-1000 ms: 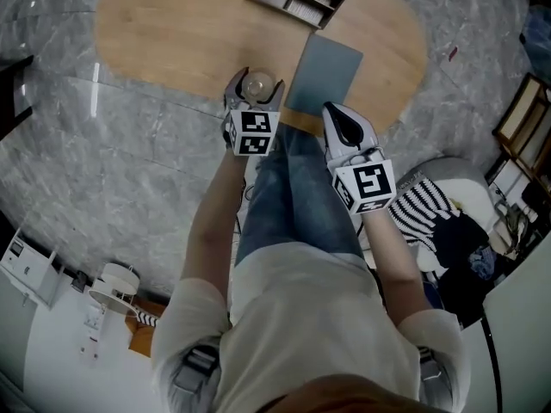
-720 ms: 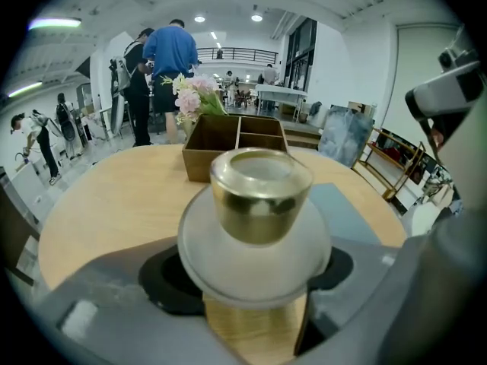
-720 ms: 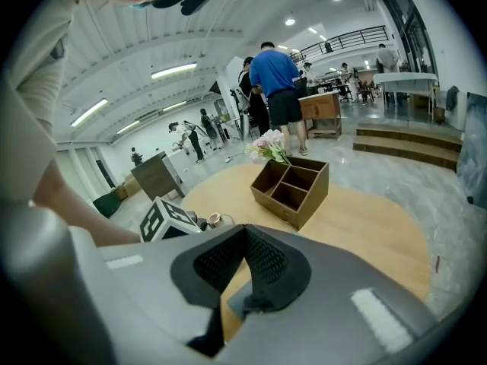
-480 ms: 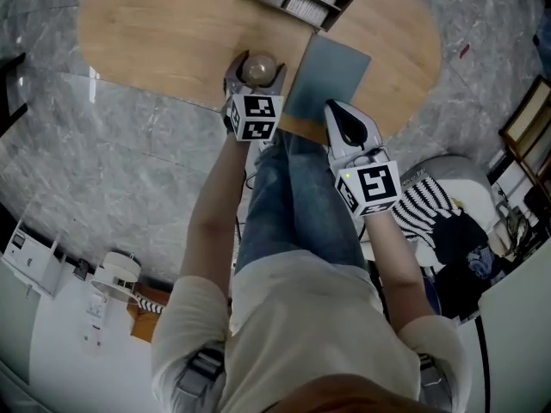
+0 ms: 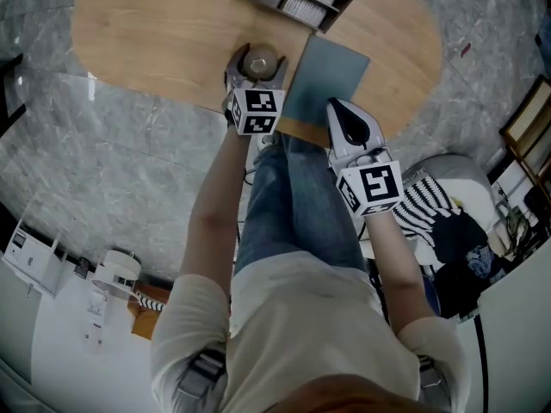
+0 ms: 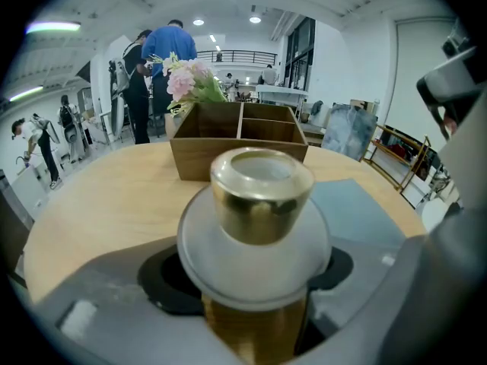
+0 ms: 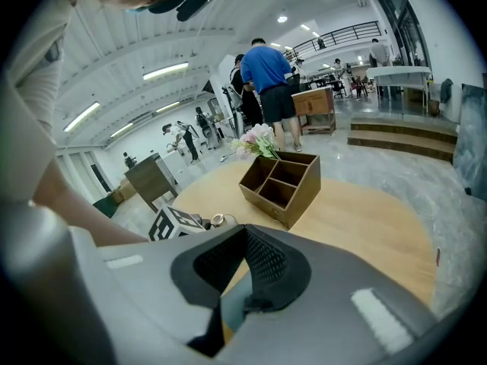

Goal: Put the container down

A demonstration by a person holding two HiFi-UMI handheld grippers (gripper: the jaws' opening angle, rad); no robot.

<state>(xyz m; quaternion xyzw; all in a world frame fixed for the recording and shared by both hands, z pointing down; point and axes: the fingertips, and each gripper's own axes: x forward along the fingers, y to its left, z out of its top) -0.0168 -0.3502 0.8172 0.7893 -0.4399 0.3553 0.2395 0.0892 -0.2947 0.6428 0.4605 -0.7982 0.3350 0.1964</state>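
**A:** Head view first: what has changed for us?

**B:** Our left hand-held gripper [image 5: 258,67] has taken the container [image 5: 261,58] up the frame. A second ago it sat over the near edge of the bench [image 5: 155,33]. Now it lies over the wood, upper middle of the frame, just left of the blue mat [image 5: 331,63]. We judge the set-down is close but not yet done.

**A:** And our right hand-held gripper [image 5: 336,110]?

**B:** It has hardly shifted. It sits right of centre, with its tip at the mat's lower edge.

**A:** What about the left gripper view?

**B:** The container [image 6: 259,204] fills the centre: a gold cap, a pale collar and a gold body. The grey jaws are clamped on the body from both sides. Its base drops below the bottom of the frame, so we cannot tell whether it touches the bench yet. The wooden organiser [image 6: 240,139] stands behind it, well apart.

**A:** And the right gripper view?

**B:** The jaws are closed together with nothing between them. The container [image 7: 218,220] shows small at centre left, beside the left hand-held gripper's marker cube [image 7: 176,223].
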